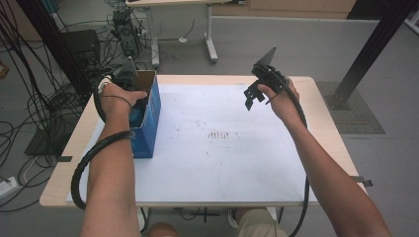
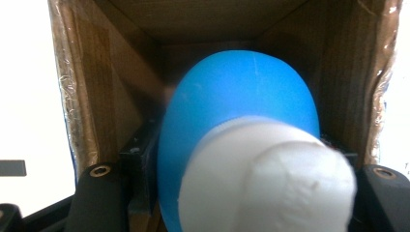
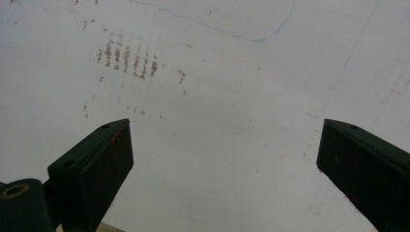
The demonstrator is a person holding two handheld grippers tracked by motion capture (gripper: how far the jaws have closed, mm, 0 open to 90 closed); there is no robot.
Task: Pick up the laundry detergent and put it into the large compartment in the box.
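Note:
A blue cardboard box (image 1: 149, 118) stands open-topped at the table's left side. My left gripper (image 1: 136, 103) reaches down into it from above, the hand covering most of it. In the left gripper view my left gripper (image 2: 239, 145) is shut on a rounded blue object (image 2: 241, 92) with a white end (image 2: 266, 179), inside the box's brown walls (image 2: 111, 87). My right gripper (image 1: 251, 98) is held up over the table's far right part, jaws wide apart. In the right gripper view my right gripper (image 3: 225, 150) is open over the white sheet with nothing between the jaws.
A white sheet (image 1: 222, 163) covers most of the wooden table (image 1: 326, 123) and carries small reddish marks (image 1: 220, 134) near its middle, the same reddish marks (image 3: 126, 58) lying ahead of the right jaws. Cables and equipment (image 1: 123, 29) lie on the floor beyond.

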